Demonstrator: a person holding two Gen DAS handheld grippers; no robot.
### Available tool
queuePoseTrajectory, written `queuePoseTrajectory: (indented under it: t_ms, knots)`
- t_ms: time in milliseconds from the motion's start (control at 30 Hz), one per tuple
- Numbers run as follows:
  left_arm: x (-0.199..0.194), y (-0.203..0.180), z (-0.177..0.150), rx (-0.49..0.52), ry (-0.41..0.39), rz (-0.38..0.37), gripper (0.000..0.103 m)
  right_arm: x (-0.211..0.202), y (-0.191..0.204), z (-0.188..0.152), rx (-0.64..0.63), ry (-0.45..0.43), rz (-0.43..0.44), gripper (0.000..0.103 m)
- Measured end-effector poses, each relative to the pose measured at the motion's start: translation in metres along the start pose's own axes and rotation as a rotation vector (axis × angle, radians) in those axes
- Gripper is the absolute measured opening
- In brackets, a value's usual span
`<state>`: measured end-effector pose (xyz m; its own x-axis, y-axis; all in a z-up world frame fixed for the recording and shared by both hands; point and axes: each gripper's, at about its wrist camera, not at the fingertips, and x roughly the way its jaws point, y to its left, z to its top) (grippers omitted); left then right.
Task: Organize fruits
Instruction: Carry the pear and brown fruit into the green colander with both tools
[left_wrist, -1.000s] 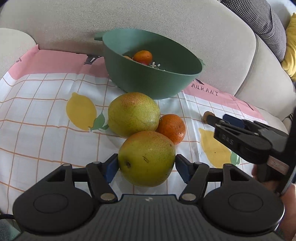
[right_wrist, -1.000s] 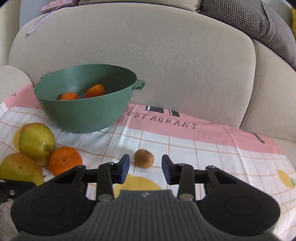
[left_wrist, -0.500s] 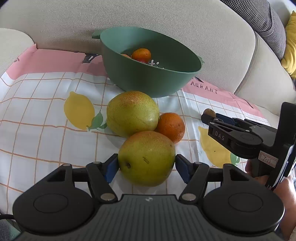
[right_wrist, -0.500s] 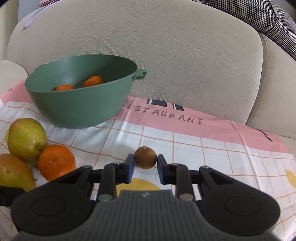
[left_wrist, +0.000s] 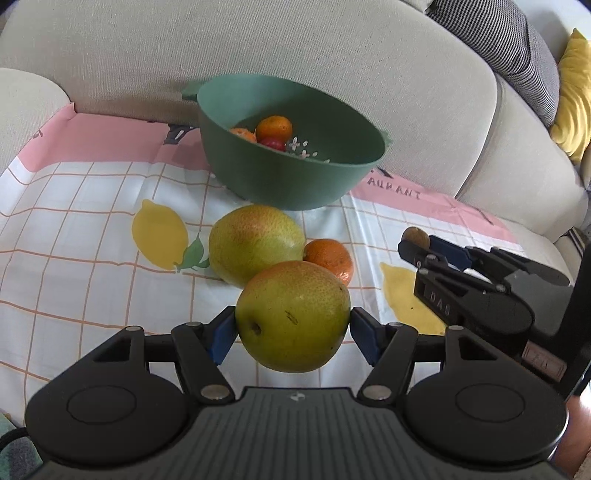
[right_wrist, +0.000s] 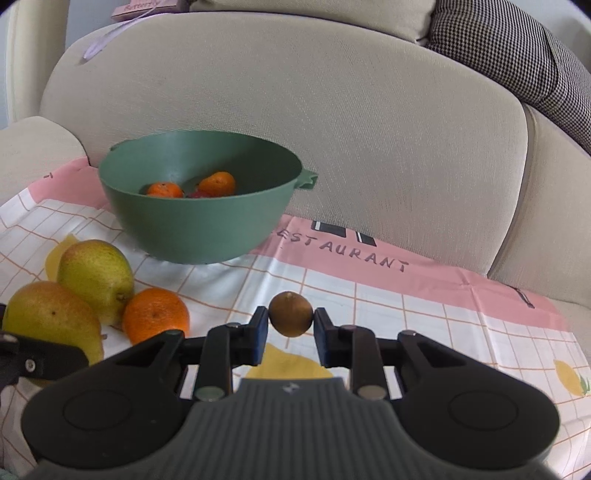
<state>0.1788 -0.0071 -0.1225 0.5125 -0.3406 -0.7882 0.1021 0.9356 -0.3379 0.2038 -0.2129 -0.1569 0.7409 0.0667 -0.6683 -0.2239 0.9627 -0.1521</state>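
Sofa (right_wrist: 369, 122): beige backrest fills the rear of both views; checked cushion (right_wrist: 524, 55) at upper right, yellow cushion (left_wrist: 572, 92) at far right of the left wrist view.
Cloth (right_wrist: 424, 314): white with orange grid, pink border, lemon prints, lettering "RESTAURANT" partly hidden — spread over the seat, all fruit sits on it.
Bowl (right_wrist: 192, 225): green, small handles at the rim, upright at the back of the cloth, against the backrest. Holds two oranges (right_wrist: 218, 183) and something small and red between them (cannot tell what fruit).
Left gripper (left_wrist: 293, 330): jaws clamped on the near pear (left_wrist: 293, 317) — blue pads (left_wrist: 221, 338) press its two sides; the pear appears raised off the cloth.
Right gripper (right_wrist: 290, 325): jaws closed on the small brown fruit (right_wrist: 290, 314), held clear of the cloth (kind not certain); also visible at right in the left wrist view.
Second pear (left_wrist: 255, 245): lies on the cloth just in front of the bowl, behind the held pear.
Loose orange (left_wrist: 328, 256): on the cloth, touching the second pear's right side.
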Motion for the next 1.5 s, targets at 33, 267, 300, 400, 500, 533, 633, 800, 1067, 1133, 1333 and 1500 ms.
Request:
queuePoseTrajectory:
  t_ms: [33, 267, 300, 400, 500, 533, 633, 800, 1067, 1133, 1333, 1500]
  knots:
    - [-0.003, 0.000, 0.000, -0.002, -0.006, -0.005, 0.076, -0.003, 0.001, 0.000, -0.006, -0.005, 0.001, 0.023]
    - [-0.022, -0.003, 0.009, -0.017, -0.065, -0.026, 0.076, -0.025, 0.011, 0.006, -0.057, -0.039, 0.013, 0.023]
    - [-0.025, -0.003, 0.011, -0.023, -0.075, -0.028, 0.076, -0.028, 0.013, 0.008, -0.064, -0.046, 0.016, 0.023]
    - [-0.033, -0.002, 0.021, -0.038, -0.102, -0.028, 0.076, -0.036, 0.016, 0.014, -0.086, -0.065, 0.024, 0.023]
    - [-0.040, -0.003, 0.032, -0.043, -0.130, -0.034, 0.076, -0.043, 0.018, 0.025, -0.101, -0.087, 0.032, 0.023]
    - [-0.042, -0.004, 0.036, -0.038, -0.138, -0.034, 0.076, -0.045, 0.018, 0.029, -0.105, -0.094, 0.035, 0.023]
    - [-0.046, -0.009, 0.051, -0.016, -0.150, -0.018, 0.076, -0.052, 0.018, 0.044, -0.117, -0.121, 0.045, 0.023]
    - [-0.048, -0.014, 0.075, 0.033, -0.140, 0.019, 0.076, -0.055, 0.017, 0.068, -0.143, -0.158, 0.060, 0.023]
    - [-0.041, -0.013, 0.105, 0.106, -0.147, 0.051, 0.076, -0.041, 0.018, 0.101, -0.183, -0.163, 0.088, 0.023]
    - [-0.037, -0.013, 0.112, 0.119, -0.141, 0.057, 0.076, -0.035, 0.019, 0.108, -0.194, -0.148, 0.100, 0.023]
    - [-0.018, -0.009, 0.132, 0.143, -0.107, 0.048, 0.076, -0.011, 0.023, 0.124, -0.242, -0.096, 0.131, 0.023]
    - [0.002, -0.005, 0.143, 0.170, -0.068, 0.043, 0.076, 0.016, 0.024, 0.133, -0.283, -0.039, 0.155, 0.023]
